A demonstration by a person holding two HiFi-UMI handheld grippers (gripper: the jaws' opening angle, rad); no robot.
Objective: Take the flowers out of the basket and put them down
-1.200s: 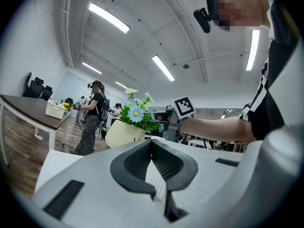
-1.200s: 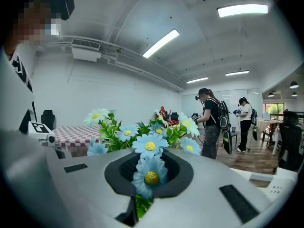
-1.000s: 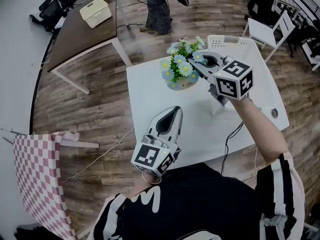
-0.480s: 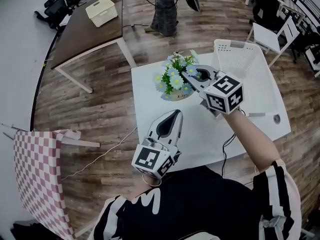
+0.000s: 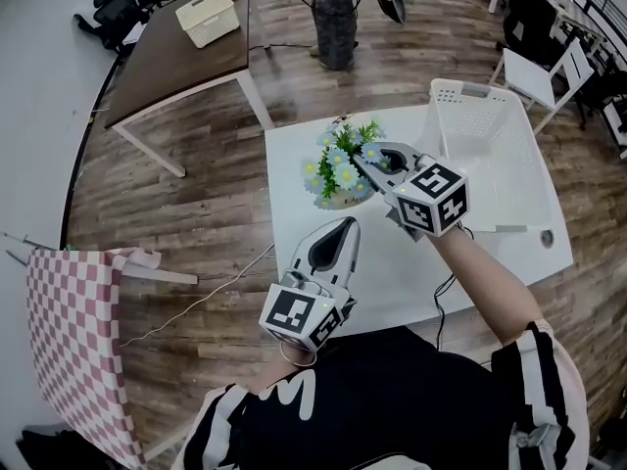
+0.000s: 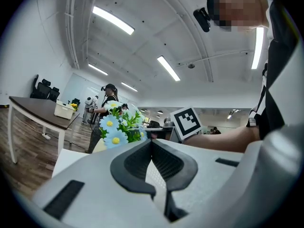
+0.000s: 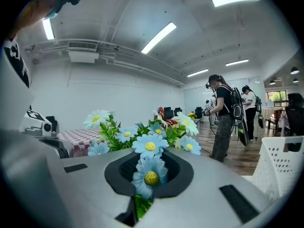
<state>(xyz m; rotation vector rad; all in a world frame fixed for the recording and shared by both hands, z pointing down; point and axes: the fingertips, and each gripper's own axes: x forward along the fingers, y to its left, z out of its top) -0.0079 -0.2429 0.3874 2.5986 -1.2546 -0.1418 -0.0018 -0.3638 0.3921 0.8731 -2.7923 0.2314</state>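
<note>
A bunch of blue and white daisies (image 5: 341, 164) in a small cream pot is out of the white basket (image 5: 485, 130), over the far left part of the white table (image 5: 392, 262). My right gripper (image 5: 370, 164) is shut on a stem in the bunch. In the right gripper view a daisy (image 7: 151, 175) and its green stem sit between the closed jaws (image 7: 150, 156). Whether the pot rests on the table I cannot tell. My left gripper (image 5: 344, 225) hovers near the table's front left, shut and empty (image 6: 152, 142). The flowers (image 6: 114, 127) show beyond it.
A brown table (image 5: 186, 62) with a cream box (image 5: 208, 18) stands at the far left. A person (image 5: 338, 18) stands beyond the white table. A checked cloth (image 5: 73, 341) hangs at the left. A black cable (image 5: 446, 287) runs off the table's front edge.
My right gripper has carried the flowers left and toward me, away from the basket. The left gripper has stayed where it was.
</note>
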